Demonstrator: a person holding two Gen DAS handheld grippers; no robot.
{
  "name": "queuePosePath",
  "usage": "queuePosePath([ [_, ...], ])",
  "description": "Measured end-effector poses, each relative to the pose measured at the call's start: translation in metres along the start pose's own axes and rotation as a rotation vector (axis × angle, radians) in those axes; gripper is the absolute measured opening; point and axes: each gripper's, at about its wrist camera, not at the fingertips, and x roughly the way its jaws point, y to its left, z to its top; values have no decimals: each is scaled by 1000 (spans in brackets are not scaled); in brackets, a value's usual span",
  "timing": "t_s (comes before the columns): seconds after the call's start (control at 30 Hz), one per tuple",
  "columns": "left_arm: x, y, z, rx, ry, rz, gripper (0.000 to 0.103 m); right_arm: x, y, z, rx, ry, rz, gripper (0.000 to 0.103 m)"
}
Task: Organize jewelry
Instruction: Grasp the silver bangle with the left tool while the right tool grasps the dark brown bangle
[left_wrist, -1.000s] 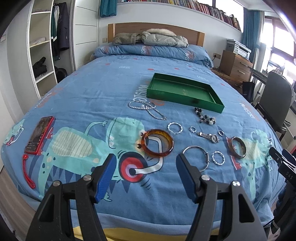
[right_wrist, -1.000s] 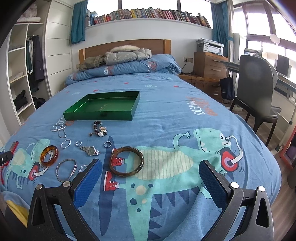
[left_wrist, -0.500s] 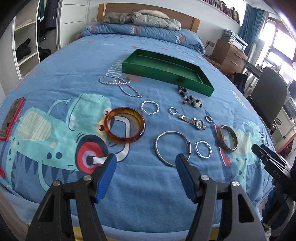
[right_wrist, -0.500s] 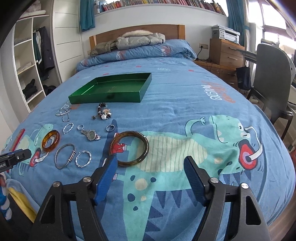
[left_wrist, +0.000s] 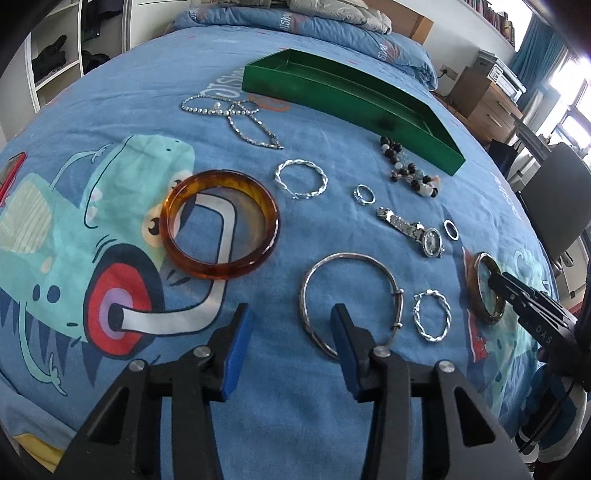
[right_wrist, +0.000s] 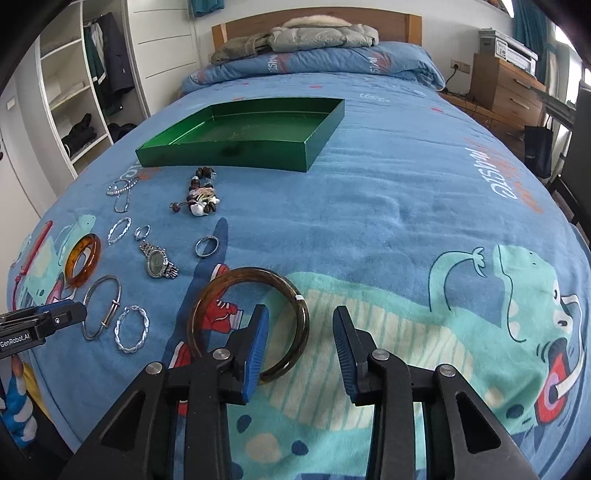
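Jewelry lies spread on the blue bed cover before a green tray (left_wrist: 351, 92) (right_wrist: 229, 151). My left gripper (left_wrist: 290, 325) hovers low over a thin silver bangle (left_wrist: 351, 258). Its jaws are closing, and the bangle's left rim lies just inside the right finger, untouched. An amber bangle (left_wrist: 219, 225) lies to its left. My right gripper (right_wrist: 299, 321) straddles the right rim of a dark brown bangle (right_wrist: 247, 321), with its left finger inside the ring. Its jaws are closing too, and the pads are off the rim. The right gripper's tip (left_wrist: 493, 280) also shows over that bangle.
Loose on the cover are a chain necklace (left_wrist: 236, 114), a twisted bracelet (left_wrist: 301, 179), two rings, a watch (left_wrist: 417, 232), a beaded bracelet (left_wrist: 410, 170) and a twisted hoop (left_wrist: 432, 314). A red phone (left_wrist: 9, 173) lies far left. A chair and drawers stand right of the bed.
Both grippers came down and forward toward the bed and their jaws narrowed. The left one neared the silver bangle; the right one moved over the dark bangle's rim.
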Motion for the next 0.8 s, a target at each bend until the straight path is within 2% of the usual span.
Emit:
queuePosePath([
  [0.2, 10, -10, 3, 14, 10, 65, 32, 11, 3, 3, -77, 21, -6, 23],
  [0.27, 10, -18, 2, 33, 9, 75, 21, 12, 8, 2, -116, 19, -20, 19],
  [0.33, 9, -24, 1, 50, 13, 74, 11, 12, 12, 1, -142, 17, -31, 11],
  [0.43, 7, -29, -2, 74, 10, 83, 4, 11, 15, 0, -168, 6, -55, 10],
  [0.57, -1, -30, -4, 88, -9, 103, 3, 2, 12, -2, -137, -16, -65, 9],
  [0.8, -24, -38, -11, 165, -73, 150, 3, -38, 6, -3, -89, -115, -101, 9],
])
